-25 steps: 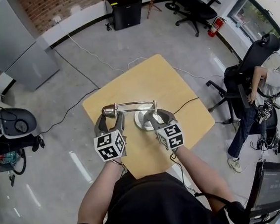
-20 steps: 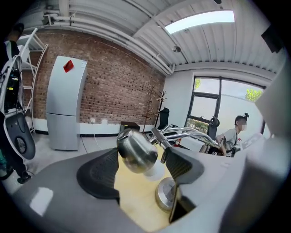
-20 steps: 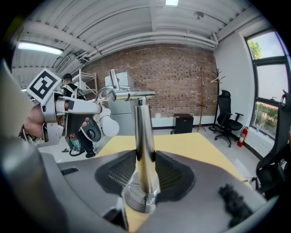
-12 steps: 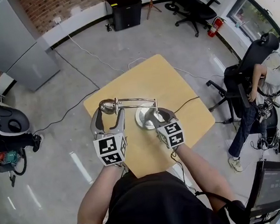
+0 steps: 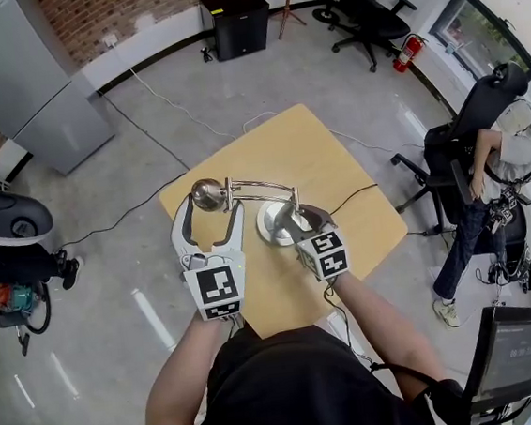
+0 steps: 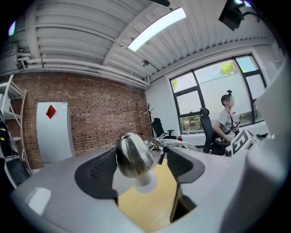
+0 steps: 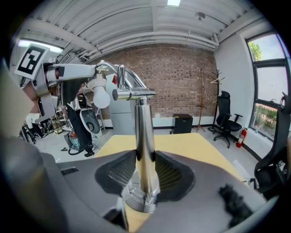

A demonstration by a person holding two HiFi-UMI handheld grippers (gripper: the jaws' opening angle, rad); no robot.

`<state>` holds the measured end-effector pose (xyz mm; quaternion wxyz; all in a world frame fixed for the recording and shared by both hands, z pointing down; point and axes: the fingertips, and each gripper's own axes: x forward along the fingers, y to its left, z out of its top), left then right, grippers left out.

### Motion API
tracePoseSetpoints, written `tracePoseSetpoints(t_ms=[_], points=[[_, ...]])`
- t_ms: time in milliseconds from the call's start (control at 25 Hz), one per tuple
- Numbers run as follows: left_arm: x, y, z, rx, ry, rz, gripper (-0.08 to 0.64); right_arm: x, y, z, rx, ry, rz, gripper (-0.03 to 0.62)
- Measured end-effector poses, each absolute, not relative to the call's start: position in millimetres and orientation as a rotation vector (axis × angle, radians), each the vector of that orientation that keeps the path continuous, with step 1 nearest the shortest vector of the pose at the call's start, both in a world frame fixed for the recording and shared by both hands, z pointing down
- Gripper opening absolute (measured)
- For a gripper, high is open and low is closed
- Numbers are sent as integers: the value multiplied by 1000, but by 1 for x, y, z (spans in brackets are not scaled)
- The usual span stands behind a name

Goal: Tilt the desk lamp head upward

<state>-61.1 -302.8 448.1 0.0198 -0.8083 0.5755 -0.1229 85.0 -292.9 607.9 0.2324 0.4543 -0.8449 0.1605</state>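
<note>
Chrome desk lamp [image 5: 264,196] stands mid-way on the pale wooden bench [image 5: 336,166]. Right hand-held gripper [image 5: 290,225] pinches its upright post [image 7: 144,136], steadying the base. Left hand-held gripper [image 5: 213,220], jaws just opening, loosely brackets the rounded lamp head [image 6: 132,154], probably releasing it.

The table's [image 5: 310,145] far half lies bare — the lamp arm [image 5: 263,192] spans its near middle.

Shiny silver on lamp head [image 5: 208,195] and lamp post [image 7: 144,150]. Pale yellow wood on table [image 5: 338,180]. Light grey on left gripper [image 5: 212,212] and right gripper [image 5: 294,218], each with black-and-white square markers. Red brick on wall [image 5: 112,8].
</note>
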Motion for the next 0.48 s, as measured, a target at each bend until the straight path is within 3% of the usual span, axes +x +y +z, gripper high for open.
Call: tracePoseSetpoints(t_ms=[480], points=[[-29, -299, 407, -2280, 1562, -463, 337, 86, -294, 610, 1235, -2321, 435, 138]])
